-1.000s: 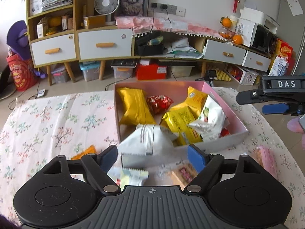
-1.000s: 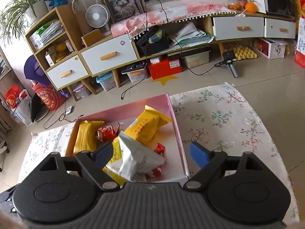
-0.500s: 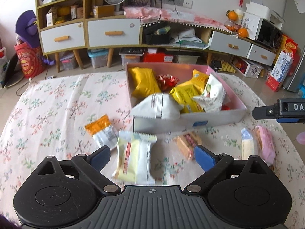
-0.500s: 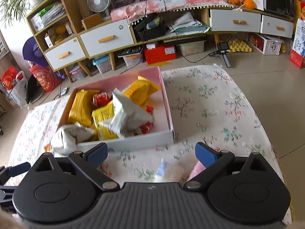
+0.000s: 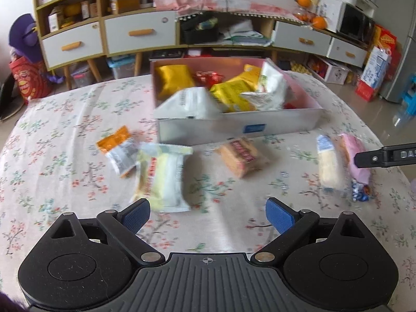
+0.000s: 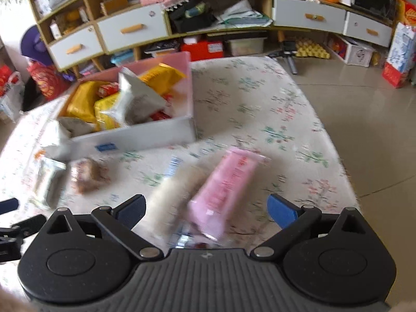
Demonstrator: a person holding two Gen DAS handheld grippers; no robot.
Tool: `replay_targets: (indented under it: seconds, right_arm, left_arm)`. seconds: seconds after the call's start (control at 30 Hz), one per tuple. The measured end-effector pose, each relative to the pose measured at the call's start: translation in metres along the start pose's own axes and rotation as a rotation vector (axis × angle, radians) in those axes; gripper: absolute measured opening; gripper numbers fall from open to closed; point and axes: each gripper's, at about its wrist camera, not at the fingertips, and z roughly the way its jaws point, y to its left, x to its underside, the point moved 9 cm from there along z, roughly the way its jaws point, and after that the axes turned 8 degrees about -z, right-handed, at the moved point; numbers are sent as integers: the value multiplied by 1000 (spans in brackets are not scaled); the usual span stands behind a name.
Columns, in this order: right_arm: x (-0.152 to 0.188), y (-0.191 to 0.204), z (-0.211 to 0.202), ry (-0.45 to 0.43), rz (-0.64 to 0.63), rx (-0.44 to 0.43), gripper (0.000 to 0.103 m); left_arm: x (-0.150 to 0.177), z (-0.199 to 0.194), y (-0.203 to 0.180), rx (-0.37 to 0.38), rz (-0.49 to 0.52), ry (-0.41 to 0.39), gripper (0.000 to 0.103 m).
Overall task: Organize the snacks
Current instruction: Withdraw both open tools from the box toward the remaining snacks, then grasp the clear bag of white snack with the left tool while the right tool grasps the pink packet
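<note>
A pink-lined box (image 5: 260, 127) holds several snack packs, yellow, red and white. It also shows in the right wrist view (image 6: 145, 137). Loose on the floral cloth lie an orange-and-silver packet (image 5: 118, 150), a pale yellow pack (image 5: 162, 176), a brown cracker pack (image 5: 241, 156), a white bar (image 5: 329, 163) and a pink pack (image 5: 355, 156). My left gripper (image 5: 208, 214) is open and empty, just short of the yellow pack. My right gripper (image 6: 206, 209) is open, above the pink pack (image 6: 226, 187) and white bar (image 6: 171, 192).
The table (image 6: 260, 109) ends at the right, with tiled floor (image 6: 364, 119) beyond. A low cabinet with drawers (image 5: 140, 32) and shelves stands behind the table. The right gripper's body (image 5: 387, 154) pokes in at the right of the left wrist view.
Both grippers have drawn back from the box toward the near side of the table. The loose packs in front of the box have come into view. Both stay open.
</note>
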Motion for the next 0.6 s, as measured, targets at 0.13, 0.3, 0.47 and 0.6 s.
replay_targets:
  seconds: [0.13, 0.3, 0.47, 0.6]
  right_arm:
    - [8, -13, 7, 36, 36, 11, 98]
    - [10, -21, 14, 45, 81, -14, 92]
    - [8, -25, 18, 41, 167, -69, 83]
    - [5, -27, 26, 46, 209, -89, 76]
  left_arm:
    - [1, 3, -19, 24, 20, 7, 97]
    - [1, 9, -47, 47, 55, 17, 97]
    - [2, 16, -70, 63, 90, 27, 97]
    - [0, 20, -84, 69, 103, 28, 97]
